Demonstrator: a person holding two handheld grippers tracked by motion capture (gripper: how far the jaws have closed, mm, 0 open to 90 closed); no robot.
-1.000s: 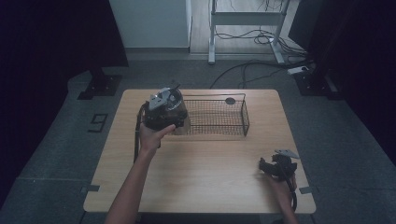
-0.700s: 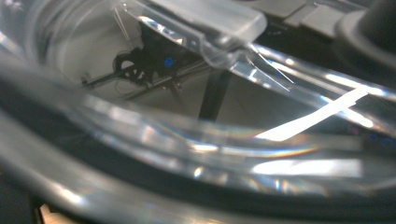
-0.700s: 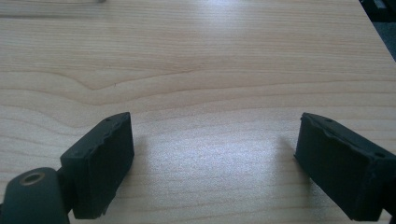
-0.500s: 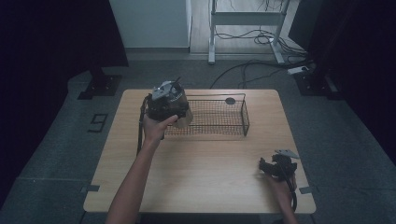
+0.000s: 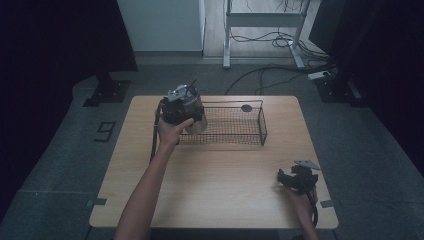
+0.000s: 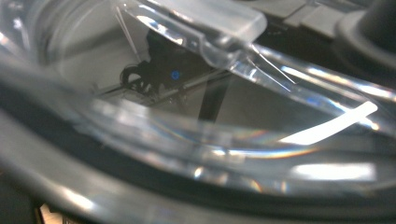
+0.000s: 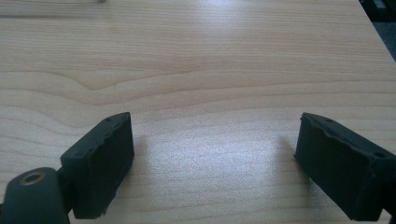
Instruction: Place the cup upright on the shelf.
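So the left hand-held gripper (image 5: 192, 112) is clamped on a clear glass jar (image 5: 196, 116), upper-left of centre over the wire basket's (image 5: 250, 131) end. Right hand-held gripper (image 7: 212, 163) rests jaws apart on the counter (image 5: 215, 175), lower right.

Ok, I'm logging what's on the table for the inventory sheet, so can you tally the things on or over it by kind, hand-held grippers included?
Wire basket: 1
Clear container, held at the basket's left end: 1
Small dark round thing by the basket's far rim: 1
Hand-held grippers: 2, the left hand-held gripper and the right hand-held gripper
Total: 5
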